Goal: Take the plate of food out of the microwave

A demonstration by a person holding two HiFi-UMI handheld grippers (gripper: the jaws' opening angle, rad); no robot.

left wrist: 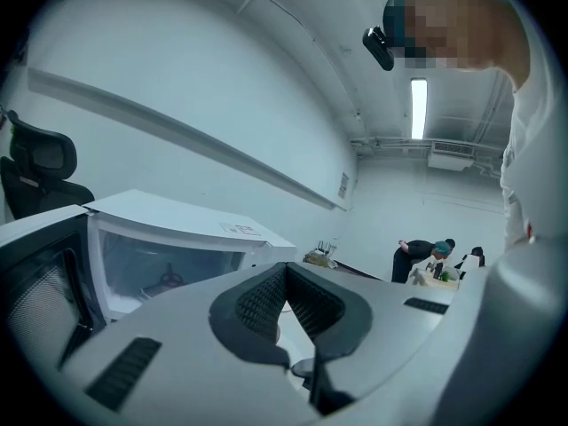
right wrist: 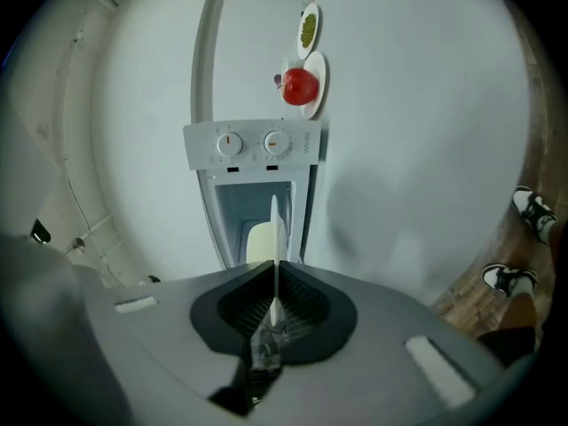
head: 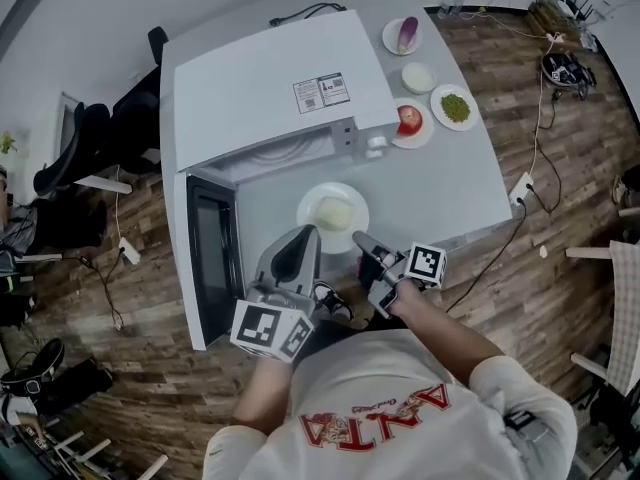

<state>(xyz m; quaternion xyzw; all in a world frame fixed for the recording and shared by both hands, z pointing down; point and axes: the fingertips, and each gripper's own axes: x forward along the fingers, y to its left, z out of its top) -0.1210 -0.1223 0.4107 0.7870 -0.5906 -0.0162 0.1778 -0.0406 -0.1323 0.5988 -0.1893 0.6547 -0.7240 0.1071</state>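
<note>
The white microwave [head: 270,98] stands on the grey table [head: 450,183] with its door [head: 213,253] swung open to the left. A white plate [head: 333,213] of pale yellow food [head: 334,212] is just outside the opening, over the table. My right gripper [head: 358,238] is shut on the plate's near rim. In the right gripper view the plate [right wrist: 275,229] shows edge-on between the pads, with the food [right wrist: 257,242] to its left and the empty cavity [right wrist: 253,198] behind. My left gripper [head: 305,233] is beside the plate's left edge, shut and empty [left wrist: 286,273].
Behind the microwave's right side sit a plate with a red apple [head: 409,120], a plate of green food [head: 455,106], a small white bowl [head: 418,76] and a plate with a purple item [head: 403,35]. Cables trail off the table's right edge [head: 520,193]. An office chair [head: 85,153] stands left.
</note>
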